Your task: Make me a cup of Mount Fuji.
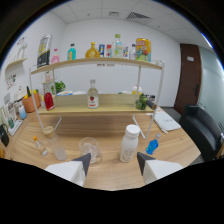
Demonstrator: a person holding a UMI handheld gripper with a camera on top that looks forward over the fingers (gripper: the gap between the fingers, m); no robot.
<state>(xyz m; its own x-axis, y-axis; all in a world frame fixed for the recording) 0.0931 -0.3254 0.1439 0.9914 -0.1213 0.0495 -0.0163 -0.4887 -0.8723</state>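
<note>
Gripper view – fingers (112, 162) spread wide, holding nothing – glass cup (90, 149), white bottle (129, 143) just ahead on table (110, 131).

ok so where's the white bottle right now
In the gripper view the white bottle stands on the table just ahead of the open gripper, right of the clear glass.

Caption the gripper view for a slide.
Open tongs hover before a clear glass cup and white bottle on the wooden table, bottle-lined shelf beyond.
</note>
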